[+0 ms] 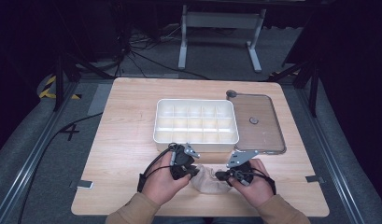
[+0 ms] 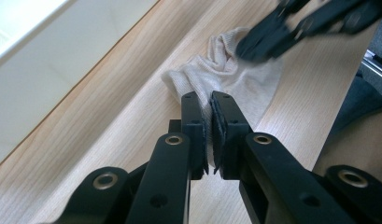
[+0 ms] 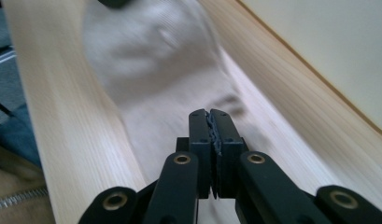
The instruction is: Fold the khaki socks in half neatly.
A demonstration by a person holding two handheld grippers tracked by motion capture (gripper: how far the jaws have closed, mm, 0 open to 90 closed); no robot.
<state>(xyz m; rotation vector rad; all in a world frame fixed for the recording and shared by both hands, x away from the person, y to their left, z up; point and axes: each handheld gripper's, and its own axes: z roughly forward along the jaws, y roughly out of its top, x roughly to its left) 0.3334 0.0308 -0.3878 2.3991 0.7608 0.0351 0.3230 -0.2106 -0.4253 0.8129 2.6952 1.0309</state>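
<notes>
dark floor and cables lay around a pale wooden tabletop (image 1: 123, 140). near its front edge a small beige sock (image 1: 208, 179) lay crumpled, right between the two grippers.

the left gripper (image 1: 187, 171) came at the sock from its left side. its fingers (image 2: 193, 121) were clamped on a fold of the sock, and a thin bit of cloth showed pinched between them. the rest of the sock spread out past those fingers, toward the other gripper.

the right gripper (image 1: 221, 176) came at the sock from the other side. its fingers (image 3: 223, 128) were pressed together, with the sock lying just under and ahead of them. i could not tell if any cloth was caught in between.

past both sets of fingers, farther back on the tabletop, sat a white tray (image 1: 196, 141) with many little boxes in it. just beside the tray, on the right gripper's side, lay a clear lid (image 1: 268, 126) flat on the wood.
</notes>
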